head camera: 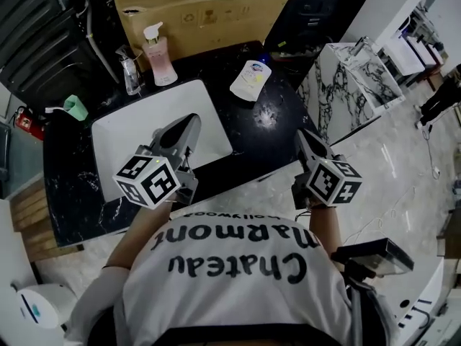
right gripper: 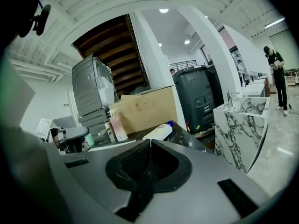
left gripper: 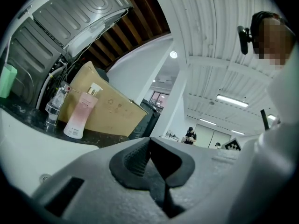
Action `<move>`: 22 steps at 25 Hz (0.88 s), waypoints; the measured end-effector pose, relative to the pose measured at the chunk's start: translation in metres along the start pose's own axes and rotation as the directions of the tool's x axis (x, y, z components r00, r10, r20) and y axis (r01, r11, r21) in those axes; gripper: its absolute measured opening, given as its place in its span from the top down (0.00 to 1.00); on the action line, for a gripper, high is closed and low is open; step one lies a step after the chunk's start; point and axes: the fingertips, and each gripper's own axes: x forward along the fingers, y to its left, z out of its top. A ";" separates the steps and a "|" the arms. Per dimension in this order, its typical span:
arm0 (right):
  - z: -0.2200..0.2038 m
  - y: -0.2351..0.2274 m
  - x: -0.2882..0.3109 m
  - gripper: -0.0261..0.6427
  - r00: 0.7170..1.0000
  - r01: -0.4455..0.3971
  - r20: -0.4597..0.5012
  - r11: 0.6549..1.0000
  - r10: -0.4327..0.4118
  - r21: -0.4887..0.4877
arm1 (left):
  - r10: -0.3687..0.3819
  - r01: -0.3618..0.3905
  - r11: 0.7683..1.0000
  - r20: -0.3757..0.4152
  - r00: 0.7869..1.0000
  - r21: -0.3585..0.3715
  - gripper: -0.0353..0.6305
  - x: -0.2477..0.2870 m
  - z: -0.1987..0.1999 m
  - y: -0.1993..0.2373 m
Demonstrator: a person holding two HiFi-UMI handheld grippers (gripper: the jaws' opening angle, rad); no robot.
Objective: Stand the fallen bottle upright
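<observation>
Head view: the white bottle (head camera: 251,79) lies on its side on the black counter (head camera: 245,139), well ahead of the right gripper (head camera: 302,139) and ahead and to the right of the left gripper (head camera: 191,121). Neither touches it.

Left gripper view: the jaws are pressed together with nothing between them. A pink pump bottle (left gripper: 80,115) stands upright ahead and to the left of the tips.

Right gripper view: the jaws are together and empty, and the fallen bottle lies straight beyond their tips, apart from them.

As I judge it, nothing of the task is done. Reaching, gripping and tipping the bottle upright all remain.
</observation>
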 end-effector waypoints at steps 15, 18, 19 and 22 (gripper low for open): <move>0.028 0.000 0.080 0.94 0.979 -0.197 -0.072 0.979 0.193 -0.054 | 0.151 -0.150 0.988 0.051 0.987 -0.026 0.93 0.015 0.005 0.031; 0.038 -0.002 0.101 0.94 0.960 -0.267 -0.105 0.961 0.259 -0.067 | 0.221 -0.218 0.975 0.078 0.972 -0.052 0.93 0.017 0.006 0.037; 0.042 -0.004 0.109 0.94 0.953 -0.289 -0.118 0.955 0.279 -0.072 | 0.243 -0.238 0.969 0.089 0.966 -0.061 0.93 0.018 0.007 0.037; 0.052 -0.012 0.131 0.94 0.932 -0.344 -0.152 0.934 0.329 -0.091 | 0.309 -0.301 0.951 0.121 0.943 -0.074 0.93 0.021 0.011 0.038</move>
